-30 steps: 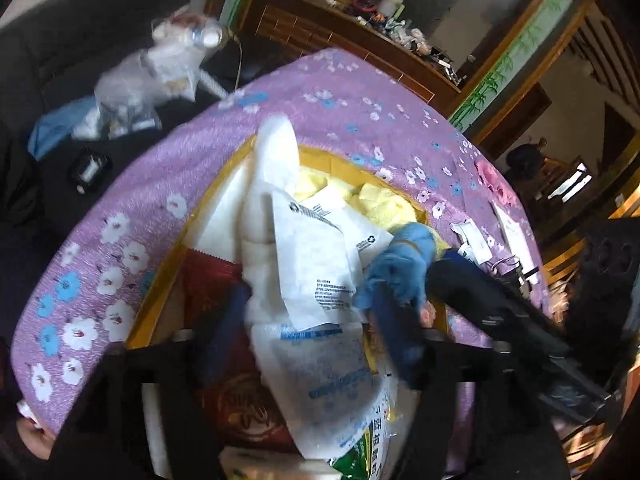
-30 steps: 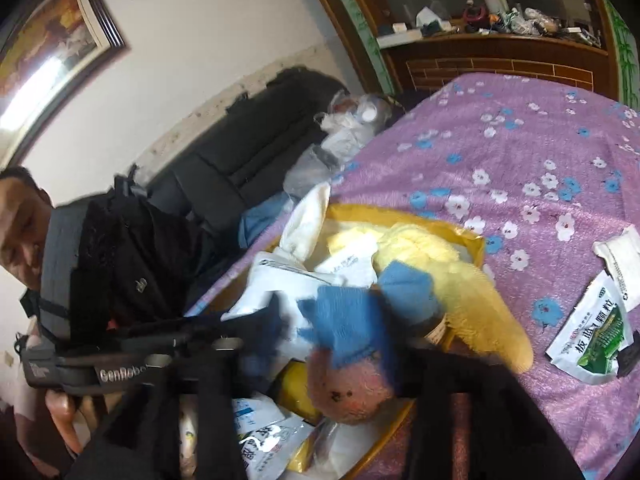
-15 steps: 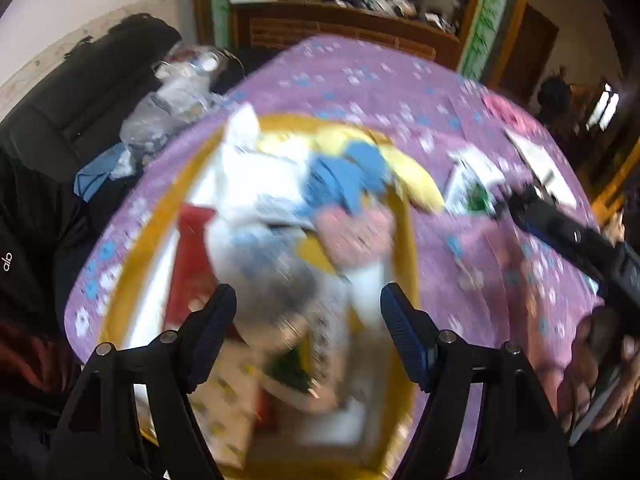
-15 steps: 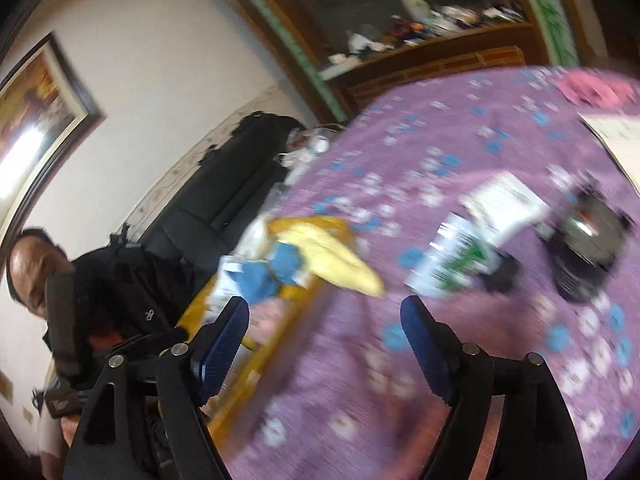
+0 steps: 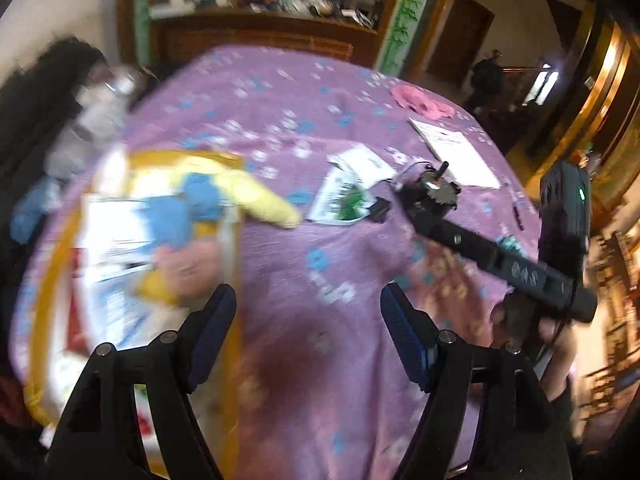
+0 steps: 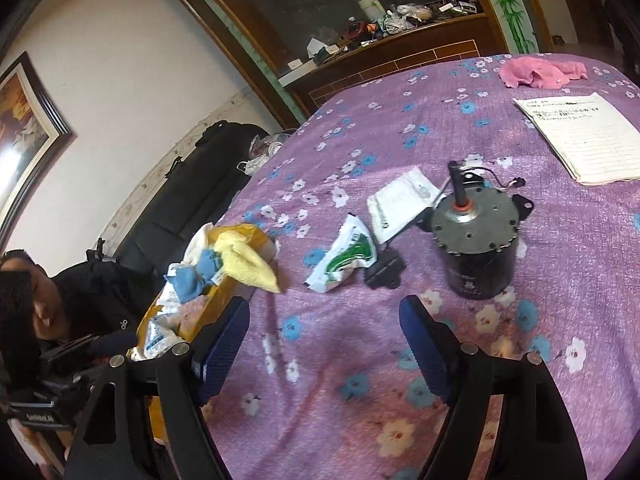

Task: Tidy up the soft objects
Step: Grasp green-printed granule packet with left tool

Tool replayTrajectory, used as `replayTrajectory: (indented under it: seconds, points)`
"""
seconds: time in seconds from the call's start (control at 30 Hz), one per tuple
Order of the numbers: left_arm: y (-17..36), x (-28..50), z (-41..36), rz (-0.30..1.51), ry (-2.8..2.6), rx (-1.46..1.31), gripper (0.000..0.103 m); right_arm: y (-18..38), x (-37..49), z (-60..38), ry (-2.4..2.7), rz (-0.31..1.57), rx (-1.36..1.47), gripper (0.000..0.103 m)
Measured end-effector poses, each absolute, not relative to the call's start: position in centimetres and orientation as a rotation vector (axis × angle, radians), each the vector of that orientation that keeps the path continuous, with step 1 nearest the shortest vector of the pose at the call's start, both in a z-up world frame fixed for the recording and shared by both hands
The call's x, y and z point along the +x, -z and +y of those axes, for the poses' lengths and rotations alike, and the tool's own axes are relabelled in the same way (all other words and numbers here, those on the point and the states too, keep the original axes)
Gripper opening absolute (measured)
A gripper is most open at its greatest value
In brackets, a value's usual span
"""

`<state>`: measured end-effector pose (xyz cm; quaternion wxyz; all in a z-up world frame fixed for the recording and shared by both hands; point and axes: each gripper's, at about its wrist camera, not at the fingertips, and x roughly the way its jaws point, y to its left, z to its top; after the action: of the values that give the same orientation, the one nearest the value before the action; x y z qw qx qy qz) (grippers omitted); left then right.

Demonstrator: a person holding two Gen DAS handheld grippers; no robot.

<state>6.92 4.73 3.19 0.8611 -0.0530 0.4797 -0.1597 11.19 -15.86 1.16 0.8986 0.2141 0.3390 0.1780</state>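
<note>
A table is covered by a purple flowered tablecloth (image 6: 360, 140). Behind it, a dark wooden sideboard (image 6: 384, 52) crowded with small clutter is seen along the far wall, and a framed picture (image 6: 24, 120) is hung on the white wall at the left. A person in dark clothing (image 6: 92, 304) is seen by the left edge.

At the left edge of the tabletop, a yellow tray (image 6: 224, 300) is heaped with soft things: a yellow cloth (image 6: 248, 264) draped over its rim, a blue cloth (image 6: 196, 276) and white packets (image 6: 158, 334). A green-and-white sachet (image 6: 344, 260) and a white packet (image 6: 404, 204) are laid near the middle, beside a black cylindrical motor (image 6: 476, 240). A lined notepad (image 6: 584, 136) and a crumpled pink cloth (image 6: 540, 72) are placed toward the far right corner.

The right gripper (image 6: 324, 344) is held over bare tablecloth, jaws wide apart after a slight closing, nothing between them; the sachet is just ahead. The left gripper (image 5: 308, 340) is likewise spread and empty, with the tray at its left finger.
</note>
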Motion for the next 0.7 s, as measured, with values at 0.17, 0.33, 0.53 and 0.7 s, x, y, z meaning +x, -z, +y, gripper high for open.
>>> replayTrajectory:
  seconds: [0.17,0.33,0.53,0.7]
  points:
    - [-0.5,13.1,1.3,1.076,0.342,-0.103,0.074,-0.4,11.1,-17.9,-0.288,0.673,0.441,0.078]
    - [2.7,18.3,-1.4,1.156,0.296,-0.062,0.072,0.3,11.1,-18.5,-0.283,0.703,0.509,0.078]
    - [4.4,20.6,-2.8,1.171,0.27,-0.037,0.049,0.0,10.8,-18.2,-0.275,0.705,0.484,0.078]
    - [4.2,20.6,-2.6,1.162,0.274,-0.081,0.034,-0.1,10.9,-17.8,-0.272,0.704,0.468,0.078]
